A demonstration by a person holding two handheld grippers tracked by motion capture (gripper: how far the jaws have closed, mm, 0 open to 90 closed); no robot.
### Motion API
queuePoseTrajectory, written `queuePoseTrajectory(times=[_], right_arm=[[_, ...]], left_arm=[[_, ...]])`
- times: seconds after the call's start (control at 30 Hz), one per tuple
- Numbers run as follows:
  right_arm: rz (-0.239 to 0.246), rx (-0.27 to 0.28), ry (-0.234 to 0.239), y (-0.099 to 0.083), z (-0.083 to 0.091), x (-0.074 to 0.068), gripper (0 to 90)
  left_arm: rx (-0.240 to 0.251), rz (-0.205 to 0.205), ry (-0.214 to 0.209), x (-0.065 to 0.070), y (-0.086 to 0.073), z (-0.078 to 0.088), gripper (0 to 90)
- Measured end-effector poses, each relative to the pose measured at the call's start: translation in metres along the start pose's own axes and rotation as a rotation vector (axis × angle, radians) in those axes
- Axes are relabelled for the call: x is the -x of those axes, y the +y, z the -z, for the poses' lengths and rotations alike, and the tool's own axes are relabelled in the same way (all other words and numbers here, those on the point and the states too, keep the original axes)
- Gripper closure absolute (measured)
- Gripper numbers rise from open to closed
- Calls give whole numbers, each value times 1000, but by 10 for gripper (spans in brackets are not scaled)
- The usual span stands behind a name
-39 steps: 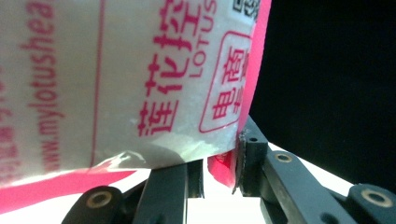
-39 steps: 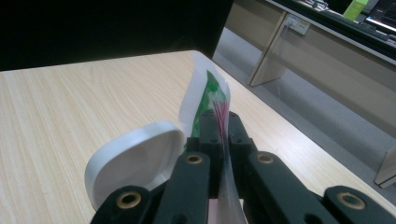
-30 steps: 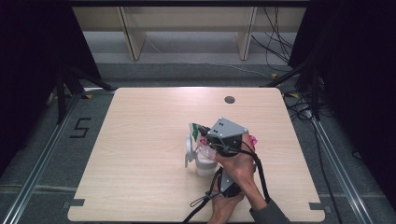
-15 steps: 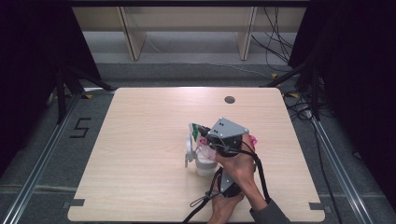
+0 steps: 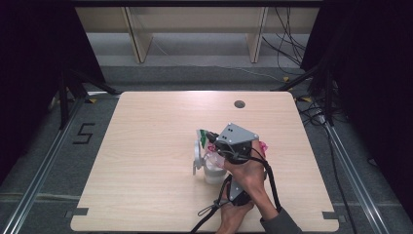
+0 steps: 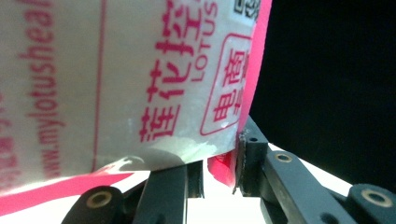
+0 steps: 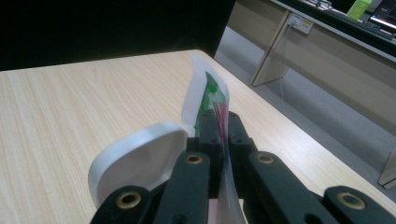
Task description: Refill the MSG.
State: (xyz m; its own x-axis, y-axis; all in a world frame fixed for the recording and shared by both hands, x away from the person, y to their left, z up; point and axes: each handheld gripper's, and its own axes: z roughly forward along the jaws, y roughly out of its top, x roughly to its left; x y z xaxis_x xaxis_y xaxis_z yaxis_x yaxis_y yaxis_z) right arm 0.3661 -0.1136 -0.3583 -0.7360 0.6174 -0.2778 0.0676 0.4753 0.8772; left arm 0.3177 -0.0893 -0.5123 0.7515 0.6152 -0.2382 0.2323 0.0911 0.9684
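A thin plastic pouch [image 6: 140, 79], white with pink print and a pink border, is held between both grippers. My left gripper [image 6: 219, 165] is shut on its pink edge. My right gripper [image 7: 220, 140] is shut on a thin flap of the same pouch [image 7: 210, 100], which shows green and pink print. From above, the right gripper [image 5: 215, 141] with its grey plate sits over a white cup [image 5: 213, 171] whose round lid [image 5: 196, 155] stands open at the left. The left gripper [image 5: 236, 191] is lower, close to the table's front edge, and its jaws are hidden by the right hand.
The light wooden table [image 5: 146, 146] has a dark round hole [image 5: 239, 104] near its far edge. The white lid [image 7: 135, 161] lies just left of the right gripper's jaws. Cables trail from both grippers over the front edge. Shelving legs stand beyond the table.
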Motion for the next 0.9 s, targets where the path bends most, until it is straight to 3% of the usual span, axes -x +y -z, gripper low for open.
queuePoseTrajectory(times=[0.03,0.3,0.33,0.37,0.47,0.8,0.9], right_arm=[[-20,-4,5,0,1,0,895],[-24,8,9,0,3,2,894],[-25,7,7,0,3,2,895],[0,7,-2,1,3,2,895],[-26,-6,1,0,1,0,895],[-9,0,1,0,1,0,895],[-10,-3,3,0,1,0,895]], left_arm=[[2,1,0,0,0,0,759],[-8,-14,-3,0,0,1,759],[2,-1,0,1,0,0,759],[6,4,0,1,0,0,759],[2,1,0,0,0,0,759],[-3,-3,3,1,0,1,759],[18,7,10,2,-1,-1,759]])
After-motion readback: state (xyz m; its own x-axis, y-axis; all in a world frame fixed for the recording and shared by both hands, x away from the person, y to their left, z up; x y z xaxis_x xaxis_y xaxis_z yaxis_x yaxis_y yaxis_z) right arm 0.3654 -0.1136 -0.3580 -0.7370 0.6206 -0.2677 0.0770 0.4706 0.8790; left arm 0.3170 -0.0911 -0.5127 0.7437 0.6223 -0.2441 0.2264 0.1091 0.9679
